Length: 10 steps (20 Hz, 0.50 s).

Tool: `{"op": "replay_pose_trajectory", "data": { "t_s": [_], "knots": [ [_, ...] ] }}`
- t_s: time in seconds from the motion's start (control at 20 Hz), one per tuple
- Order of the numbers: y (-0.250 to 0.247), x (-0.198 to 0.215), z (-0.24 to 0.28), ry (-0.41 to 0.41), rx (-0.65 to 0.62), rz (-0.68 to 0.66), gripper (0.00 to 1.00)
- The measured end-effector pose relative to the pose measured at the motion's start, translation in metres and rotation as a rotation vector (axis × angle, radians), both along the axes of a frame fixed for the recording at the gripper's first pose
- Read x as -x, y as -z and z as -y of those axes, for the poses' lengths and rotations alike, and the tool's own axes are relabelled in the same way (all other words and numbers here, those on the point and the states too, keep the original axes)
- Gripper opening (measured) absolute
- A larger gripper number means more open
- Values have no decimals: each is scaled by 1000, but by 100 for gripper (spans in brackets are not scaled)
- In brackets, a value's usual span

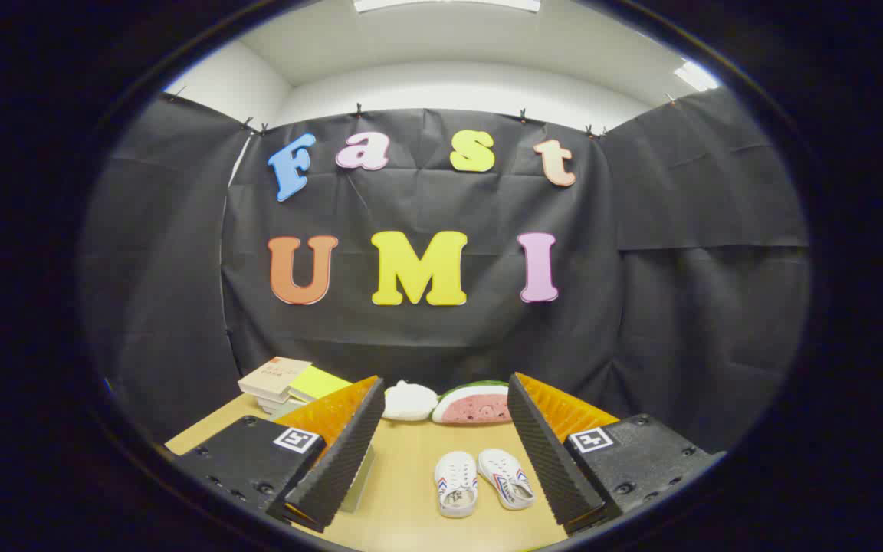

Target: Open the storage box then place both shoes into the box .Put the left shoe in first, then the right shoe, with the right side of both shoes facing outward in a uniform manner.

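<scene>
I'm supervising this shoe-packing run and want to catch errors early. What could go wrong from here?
1. The two shoes lie close side by side between the open gripper fingers; closing on one could nudge the other.
2. They look alike, so the right shoe might get picked first.
3. The storage box isn't clearly identifiable, so opening may be skipped.

You had one camera, riding on the gripper point(441, 452) and looking forward along its two fingers point(342, 452), which sat wide apart low in the view. It was raised above the table point(403, 491), facing roughly level toward the booth's back wall, ceiling lights showing up top. The pair of shoes point(484, 481) lay close, between the fingers; books point(277, 379) and a watermelon-slice toy point(474, 405) sat farther back by the wall.
</scene>
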<state>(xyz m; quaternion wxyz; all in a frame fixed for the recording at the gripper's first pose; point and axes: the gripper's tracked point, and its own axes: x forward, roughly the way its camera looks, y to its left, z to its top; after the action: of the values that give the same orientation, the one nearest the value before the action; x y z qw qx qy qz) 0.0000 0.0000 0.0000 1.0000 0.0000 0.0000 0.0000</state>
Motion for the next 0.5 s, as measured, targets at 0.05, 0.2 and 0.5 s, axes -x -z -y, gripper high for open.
{"op": "replay_pose_trajectory", "data": {
  "t_s": [0.05, 0.2, 0.5],
  "knots": [
    [4, -1, 1, 5, 5, -12, 100],
    [4, 0, -7, -1, 35, -20, 100],
    [3, 1, -15, 18, 82, -14, 100]
  ]
}}
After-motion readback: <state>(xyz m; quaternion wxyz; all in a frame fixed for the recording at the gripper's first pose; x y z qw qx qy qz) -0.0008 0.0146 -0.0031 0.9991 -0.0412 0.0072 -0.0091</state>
